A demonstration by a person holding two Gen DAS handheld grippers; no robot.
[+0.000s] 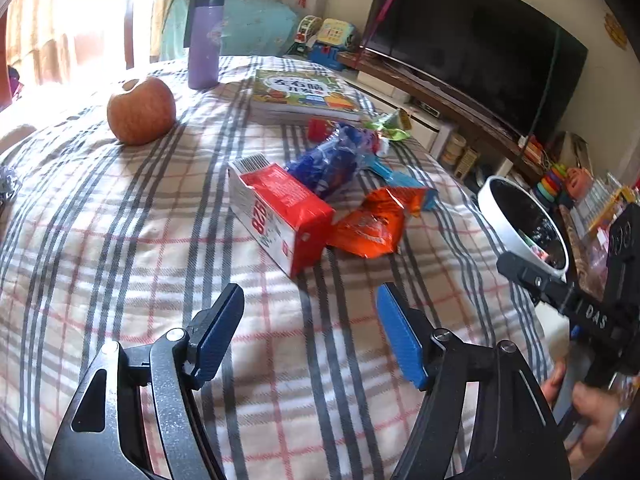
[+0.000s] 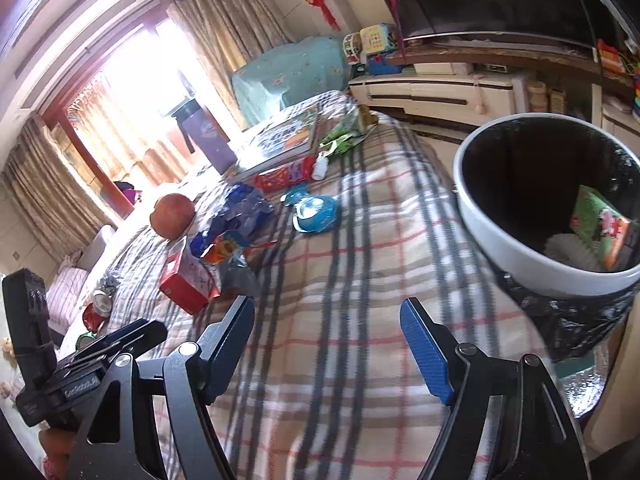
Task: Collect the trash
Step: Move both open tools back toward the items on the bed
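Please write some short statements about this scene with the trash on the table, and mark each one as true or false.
1. The left gripper holds the red carton. False: its jaws are open and empty, short of the carton.
2. The white bin already has something inside. True: a green packet lies in it.
3. The apple lies inside the bin. False: it sits on the checked cloth.
4. The orange wrapper lies right beside the red carton. True.
5. The right gripper is shut on a wrapper. False: it is open with nothing between its fingers.
6. The purple bottle stands upright. True.
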